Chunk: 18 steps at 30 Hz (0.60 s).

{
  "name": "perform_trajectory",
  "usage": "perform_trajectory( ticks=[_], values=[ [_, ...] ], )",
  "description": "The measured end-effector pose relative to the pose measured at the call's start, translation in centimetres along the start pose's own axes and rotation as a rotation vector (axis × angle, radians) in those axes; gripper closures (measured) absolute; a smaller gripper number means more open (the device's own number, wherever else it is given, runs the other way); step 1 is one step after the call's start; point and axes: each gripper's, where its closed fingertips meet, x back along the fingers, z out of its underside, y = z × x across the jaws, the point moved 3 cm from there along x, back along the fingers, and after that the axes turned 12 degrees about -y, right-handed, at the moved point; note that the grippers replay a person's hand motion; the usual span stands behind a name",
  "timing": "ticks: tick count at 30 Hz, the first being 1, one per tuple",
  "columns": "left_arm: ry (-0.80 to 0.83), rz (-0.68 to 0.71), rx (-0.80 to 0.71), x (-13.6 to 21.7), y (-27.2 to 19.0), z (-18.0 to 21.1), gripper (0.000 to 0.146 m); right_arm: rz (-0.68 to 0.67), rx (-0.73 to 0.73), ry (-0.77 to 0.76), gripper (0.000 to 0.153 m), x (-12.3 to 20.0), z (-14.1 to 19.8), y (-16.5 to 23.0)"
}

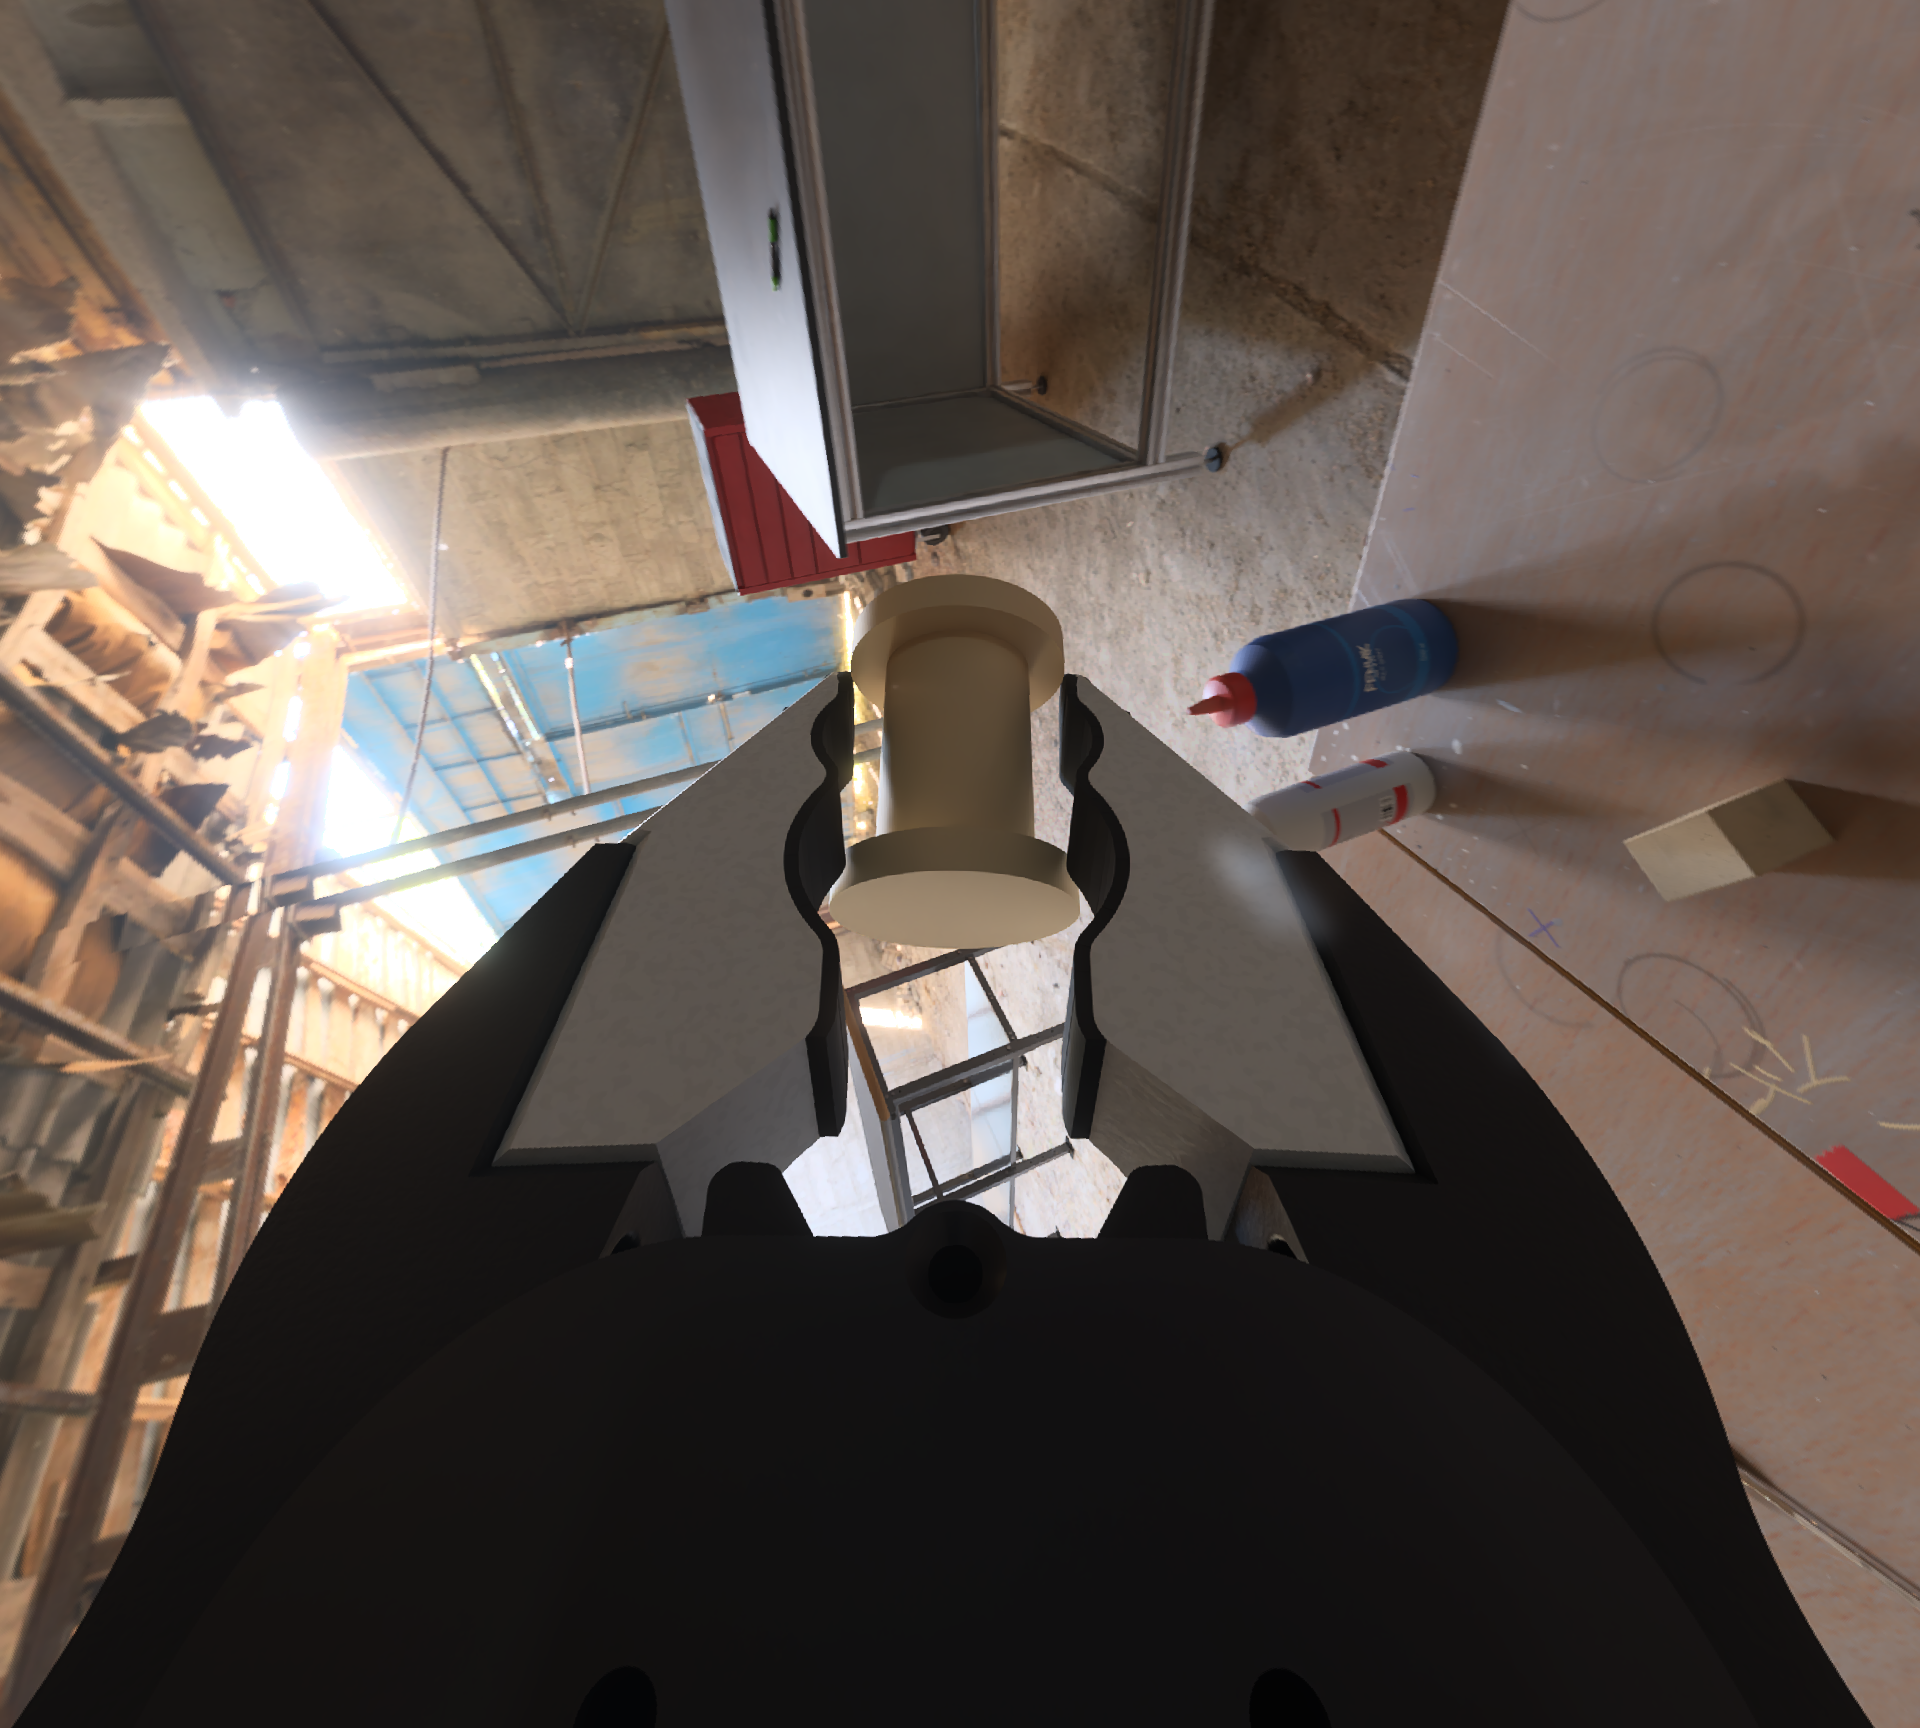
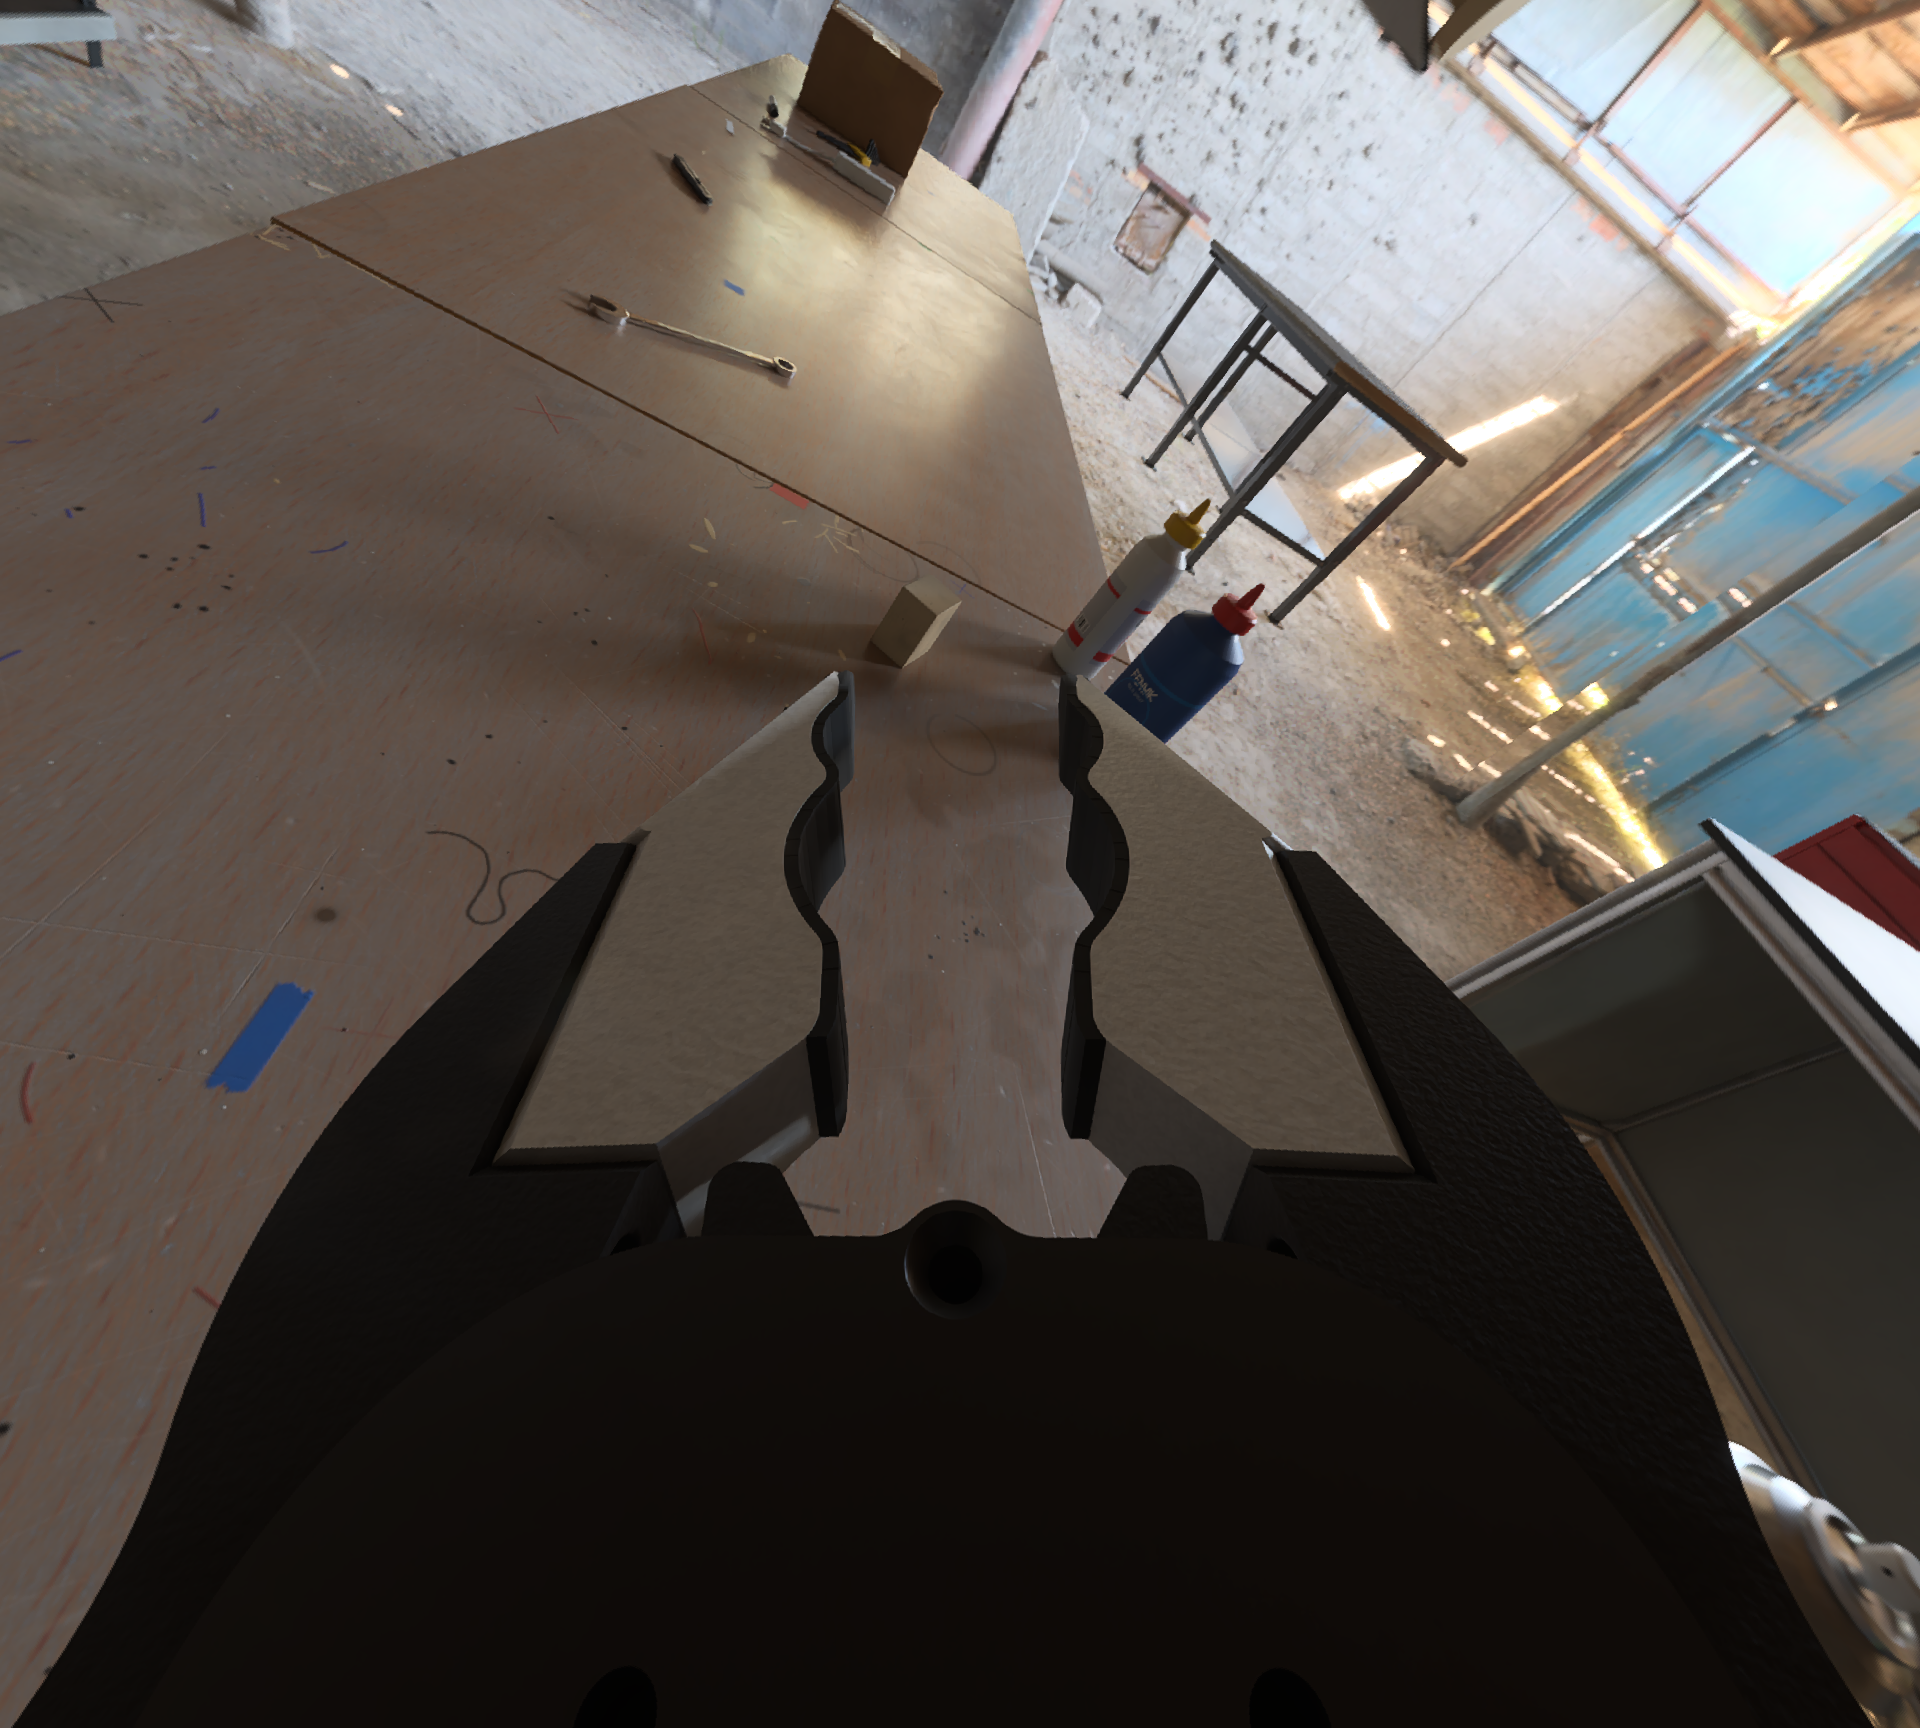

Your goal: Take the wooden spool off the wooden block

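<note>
Left gripper [image 1: 956,795] pinches spool [image 1: 951,774] by its waist, lifted clear of block [image 1: 1730,839] on counter [image 1: 1662,328], right gripper [image 2: 954,805] spread and empty; loose grip could let spool slip and drop.

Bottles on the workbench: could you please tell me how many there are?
2. The blue bottle with a red cap and the white bottle with a yellow cap stand side by side at the workbench edge, beyond the wooden block. None appear hidden.

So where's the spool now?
The spool is between the left gripper's fingers, lifted clear of the block on the table.
</note>
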Motion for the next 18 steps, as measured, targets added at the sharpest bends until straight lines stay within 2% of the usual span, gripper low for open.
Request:
perform_trajectory(
  ticks=[6, 10, 14, 18],
  values=[
    [-0.003, 0.094, -0.018, -1.4, -5.5, -0.2, 0.107, 0.029, 0.028, -0.007, 0.113, 0.7, -0.7, -0.2],
    [-0.06, 0.164, 0.015, -2.9, -10.4, -0.7, 0.107, 0.112, 0.07, -0.054, 0.113, -0.3, -1.3, -0.9],
    [-0.09, 0.2, 0.004, -4.3, -15.0, -0.7, 0.107, 0.229, 0.263, -0.083, 0.111, -1.4, -2.1, -1.1],
    [-0.09, 0.239, 0.004, -5.7, -18.7, -0.2, 0.107, 0.227, 0.504, 0.08, 0.099, -3.1, -0.3, -0.1]
  ],
)
